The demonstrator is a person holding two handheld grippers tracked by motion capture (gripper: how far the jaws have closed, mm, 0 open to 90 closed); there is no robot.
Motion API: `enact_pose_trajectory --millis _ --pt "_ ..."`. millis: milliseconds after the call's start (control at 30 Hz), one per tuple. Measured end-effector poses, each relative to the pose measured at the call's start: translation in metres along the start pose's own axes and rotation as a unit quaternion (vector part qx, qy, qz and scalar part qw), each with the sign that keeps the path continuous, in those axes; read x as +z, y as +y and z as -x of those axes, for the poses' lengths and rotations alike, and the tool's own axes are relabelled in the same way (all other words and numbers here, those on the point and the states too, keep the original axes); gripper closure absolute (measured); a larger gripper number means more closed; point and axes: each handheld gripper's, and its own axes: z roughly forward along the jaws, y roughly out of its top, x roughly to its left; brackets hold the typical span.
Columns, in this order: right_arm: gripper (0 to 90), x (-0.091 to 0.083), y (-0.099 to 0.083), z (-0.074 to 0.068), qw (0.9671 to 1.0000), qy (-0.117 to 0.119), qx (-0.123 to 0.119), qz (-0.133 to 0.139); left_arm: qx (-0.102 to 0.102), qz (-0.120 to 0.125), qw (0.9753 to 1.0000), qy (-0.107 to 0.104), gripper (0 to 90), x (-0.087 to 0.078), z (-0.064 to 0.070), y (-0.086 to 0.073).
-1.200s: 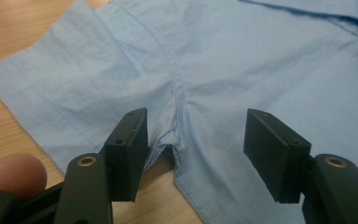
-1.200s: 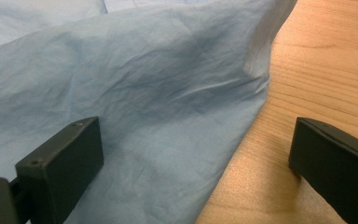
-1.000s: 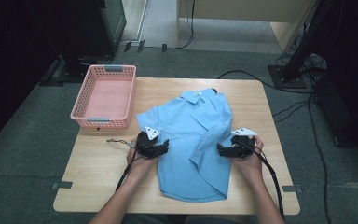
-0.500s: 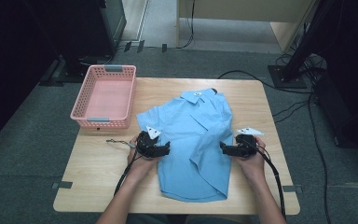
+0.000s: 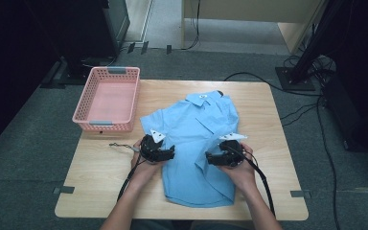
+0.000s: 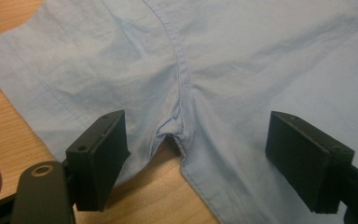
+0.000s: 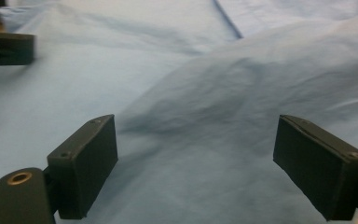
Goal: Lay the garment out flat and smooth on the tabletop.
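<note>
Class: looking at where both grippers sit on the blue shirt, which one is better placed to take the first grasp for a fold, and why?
Probably the left gripper: its open jaws straddle the shirt edge at the underarm seam, with bare table beside it. The right gripper, also open, faces smooth cloth with no edge between its jaws.

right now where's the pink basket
In the high view the pink basket sits at the table's far left corner, just left of the blue shirt's sleeve and beyond the left tool.
</note>
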Motion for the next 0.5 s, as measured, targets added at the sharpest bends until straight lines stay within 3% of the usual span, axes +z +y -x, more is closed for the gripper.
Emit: enact_pose_trajectory --millis 167,367,500 --pt "16.0 0.000 -0.002 -0.020 0.9997 0.024 -0.006 0.000 0.000 0.000 1.0000 0.000 21.4 0.000 0.000 0.000" --pt "22.6 0.010 -0.009 -0.039 0.9992 0.021 -0.032 -0.013 0.000 0.000 1.0000 0.000 21.4 0.000 0.000 0.000" --pt "35.1 0.017 -0.015 -0.045 0.9988 0.008 -0.046 -0.018 0.000 0.000 1.0000 0.000 21.4 0.000 0.000 0.000"
